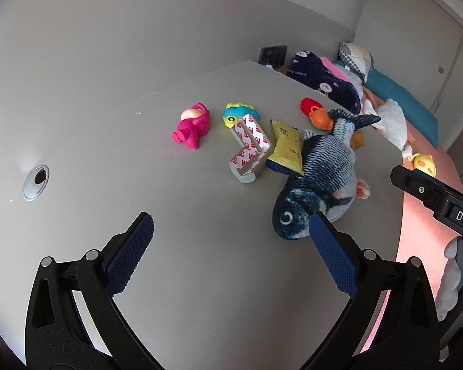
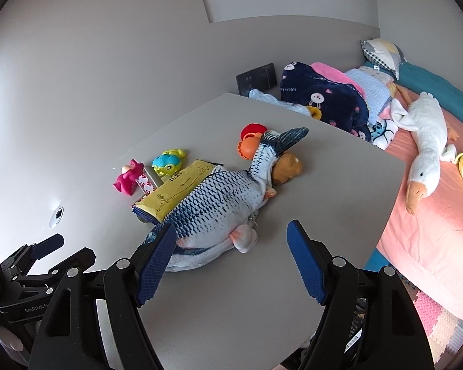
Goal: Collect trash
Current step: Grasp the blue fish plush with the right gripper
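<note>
Both grippers sit above the near part of the grey table (image 1: 108,141), jaws wide apart, nothing between them. Left gripper (image 1: 231,237) points at the table's middle; right gripper (image 2: 231,240) has its left pad just over the plush fish (image 2: 219,203), contact unclear.

Trash candidates on the table:
- yellow packet (image 1: 287,148), lying flat, partly tucked under the plush fish's back, blue sealed edge toward the cameras.
- red-and-white printed wrapper strip (image 1: 250,145), bent into an L, touching the yellow packet's left side; a small clear cup-like piece (image 1: 247,177) sits at its near end.

Toys around them:
- pink pig figure (image 1: 191,126), left of the strip, apart from it.
- blue-green chameleon toy (image 1: 239,114), just behind the strip.
- red and orange plastic toys (image 1: 316,112) near the fish's tail.
- brown plush (image 2: 288,166) beside the tail, right wrist view only.

Chrome grommet hole (image 1: 36,182) in the table's left part. Beyond the far table edge: bed with pink sheet (image 2: 432,222), white goose plush (image 2: 426,145), navy rabbit-print blanket (image 2: 324,98).
</note>
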Motion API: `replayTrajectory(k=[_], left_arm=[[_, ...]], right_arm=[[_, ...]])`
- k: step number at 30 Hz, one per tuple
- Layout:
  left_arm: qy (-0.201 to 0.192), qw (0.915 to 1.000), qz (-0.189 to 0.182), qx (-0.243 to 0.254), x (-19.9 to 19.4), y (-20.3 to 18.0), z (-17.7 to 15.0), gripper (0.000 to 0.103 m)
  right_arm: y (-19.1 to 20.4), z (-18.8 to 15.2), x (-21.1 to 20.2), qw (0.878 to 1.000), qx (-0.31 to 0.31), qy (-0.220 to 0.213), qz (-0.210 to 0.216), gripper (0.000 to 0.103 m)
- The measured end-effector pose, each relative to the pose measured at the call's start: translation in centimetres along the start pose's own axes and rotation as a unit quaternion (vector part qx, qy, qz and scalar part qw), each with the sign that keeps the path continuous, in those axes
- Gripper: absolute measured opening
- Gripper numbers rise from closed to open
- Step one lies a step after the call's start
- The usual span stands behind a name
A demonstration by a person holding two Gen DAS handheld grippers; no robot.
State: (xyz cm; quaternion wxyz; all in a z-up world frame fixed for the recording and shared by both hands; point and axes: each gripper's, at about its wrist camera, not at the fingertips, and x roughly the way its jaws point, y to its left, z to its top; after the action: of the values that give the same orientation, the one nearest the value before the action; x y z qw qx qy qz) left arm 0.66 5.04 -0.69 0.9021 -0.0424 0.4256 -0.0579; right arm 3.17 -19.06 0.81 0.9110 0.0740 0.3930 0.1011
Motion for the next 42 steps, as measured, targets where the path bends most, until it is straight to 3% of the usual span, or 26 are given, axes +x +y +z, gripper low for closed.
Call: replayTrajectory(k=[18,27,30,35,42], left_arm=[[0.002,0.9992,0.025,-0.031,4.8,4.1,3.5,0.097],[-0.001,0.9993,0.031,-0.021,7.5,4.6,6.0,0.097],[0.0,0.9993,0.031,-0.02,8.3,4.7,6.5,0.097],[0.002,0.9994,0.029,-0.018,9.7,4.9,7.5,0.097],[0.002,0.9995,0.032,-0.007,11.5,5.3,8.5,0.096]], right_arm=[[1.5,1.2,6.8,0.999,-0.007,0.042,0.014,0.075],[1.2,0.9,9.0,0.999,0.002,0.047,0.017,0.072],[1.3,0.7,9.2,0.999,-0.004,0.04,0.022,0.066],[1.3,0.7,9.5,0.998,-0.007,0.052,0.023,0.045],[1.9,0.8,9.6,0.998,-0.022,0.059,0.011,0.04]])
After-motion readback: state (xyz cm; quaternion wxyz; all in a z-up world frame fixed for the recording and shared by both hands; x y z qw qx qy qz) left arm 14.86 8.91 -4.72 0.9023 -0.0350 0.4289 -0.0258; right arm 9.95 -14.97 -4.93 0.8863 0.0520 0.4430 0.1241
